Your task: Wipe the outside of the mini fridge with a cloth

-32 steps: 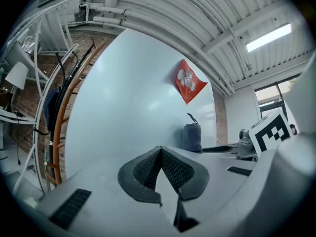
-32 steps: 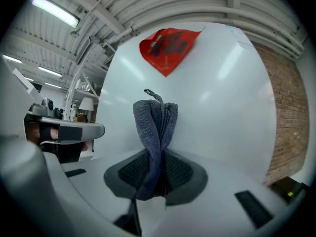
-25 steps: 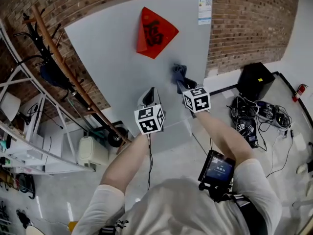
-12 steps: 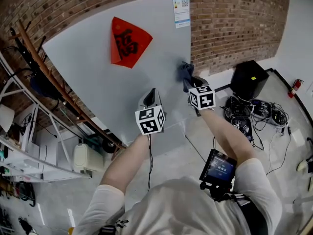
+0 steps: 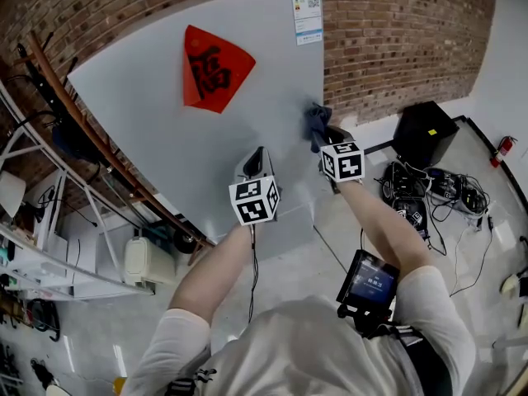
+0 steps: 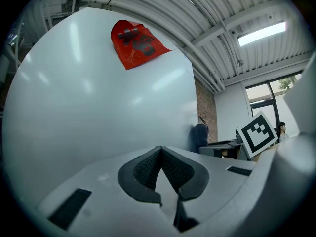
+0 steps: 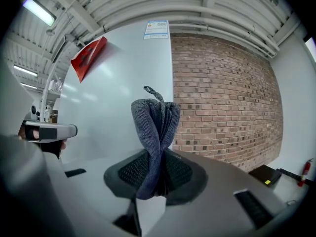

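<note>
Facing the mini fridge, grey front bearing a red decoration: left claw, jaws together and empty, before the fridge's lower middle; right claw, clamped on the grey cloth, at the fridge's right edge.

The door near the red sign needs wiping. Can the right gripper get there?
Probably yes: the right gripper holds the cloth at the right edge of the fridge, only bare door between it and the red sign.
</note>
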A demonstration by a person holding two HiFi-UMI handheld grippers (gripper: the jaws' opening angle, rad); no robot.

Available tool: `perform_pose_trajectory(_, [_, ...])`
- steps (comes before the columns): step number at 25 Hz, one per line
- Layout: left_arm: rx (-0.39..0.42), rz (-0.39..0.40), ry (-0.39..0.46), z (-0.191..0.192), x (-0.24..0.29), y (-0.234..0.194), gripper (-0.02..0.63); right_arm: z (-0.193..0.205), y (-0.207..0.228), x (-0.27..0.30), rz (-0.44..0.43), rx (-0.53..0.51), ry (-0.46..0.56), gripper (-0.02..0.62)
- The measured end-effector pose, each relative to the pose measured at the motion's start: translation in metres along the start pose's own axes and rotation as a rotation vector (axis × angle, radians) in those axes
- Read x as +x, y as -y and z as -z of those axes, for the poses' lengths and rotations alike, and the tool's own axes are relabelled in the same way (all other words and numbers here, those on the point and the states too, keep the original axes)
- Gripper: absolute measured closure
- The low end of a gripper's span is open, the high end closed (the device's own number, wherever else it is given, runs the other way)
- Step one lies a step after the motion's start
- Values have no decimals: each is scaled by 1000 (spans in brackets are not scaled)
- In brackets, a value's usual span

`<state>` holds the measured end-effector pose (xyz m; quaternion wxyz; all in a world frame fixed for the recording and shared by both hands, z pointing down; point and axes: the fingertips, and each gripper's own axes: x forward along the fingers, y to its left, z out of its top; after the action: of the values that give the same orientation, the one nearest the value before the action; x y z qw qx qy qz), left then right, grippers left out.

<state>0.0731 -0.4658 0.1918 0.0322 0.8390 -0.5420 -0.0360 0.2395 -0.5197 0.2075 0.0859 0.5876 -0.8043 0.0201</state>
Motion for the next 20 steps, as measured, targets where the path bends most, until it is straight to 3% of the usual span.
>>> perform_pose_trajectory(8, [-15,-10,2,-2,-22,-15,602,-1,-37,-12,-35,15,23,506])
perform_pose_trajectory(13, [-19,-57,-19,3,-51,-43,603,1,-102,-19,-146,1,44,506])
perform_pose_trajectory(20, [-23,-179,-51,17,-110,-116,603,12,-215,-7,-309,-29,43,506])
